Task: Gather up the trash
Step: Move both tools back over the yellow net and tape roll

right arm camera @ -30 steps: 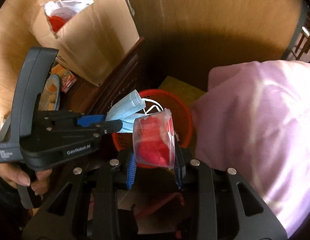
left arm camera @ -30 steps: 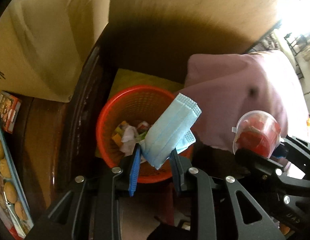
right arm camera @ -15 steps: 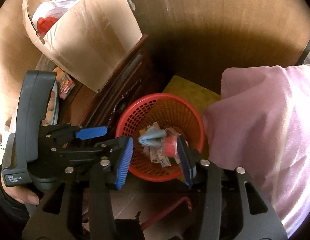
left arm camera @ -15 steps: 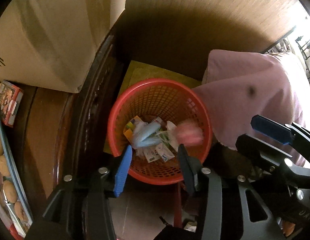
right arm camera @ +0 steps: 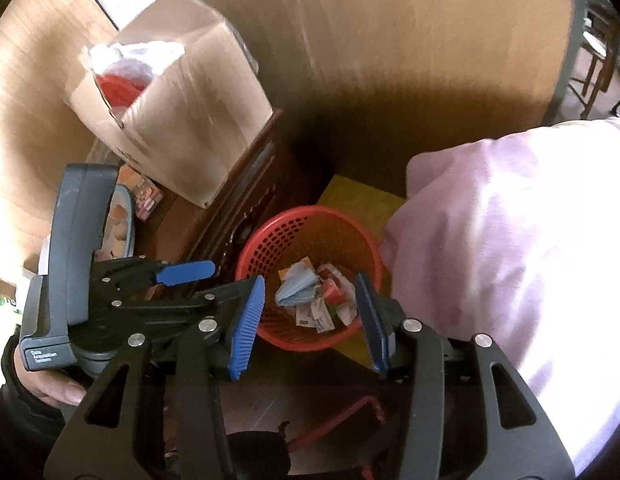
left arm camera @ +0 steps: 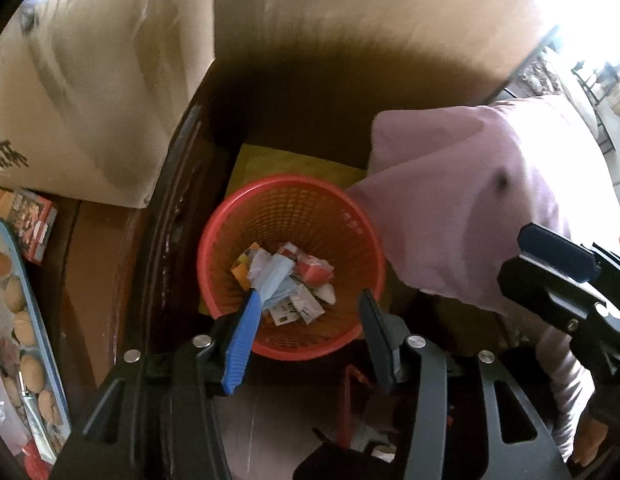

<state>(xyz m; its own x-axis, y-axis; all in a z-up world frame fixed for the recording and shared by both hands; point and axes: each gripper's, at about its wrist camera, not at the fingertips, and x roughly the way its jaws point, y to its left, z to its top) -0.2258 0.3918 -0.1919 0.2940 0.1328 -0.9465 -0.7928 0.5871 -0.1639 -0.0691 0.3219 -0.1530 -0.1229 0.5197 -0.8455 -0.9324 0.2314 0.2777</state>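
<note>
Both grippers hang over the red basket (left arm camera: 291,268), pointing steeply down; the left gripper (left arm camera: 305,334) and the right gripper (right arm camera: 310,316) each have their jaws opening, partway apart, with nothing between the pads; what shows in the gap lies far below. The blue face mask (left arm camera: 275,280) and a red-filled clear cup (left arm camera: 316,272) rest among paper scraps at the basket's bottom; the basket stands on the floor, just beside the dark wooden table (left arm camera: 109,272) and touching a pink cloth (left arm camera: 470,208). The drop step looks finished; the next move, I judge, calls for lifting clear, turning back to the table and finding more trash near the cardboard box (right arm camera: 181,120).
</note>
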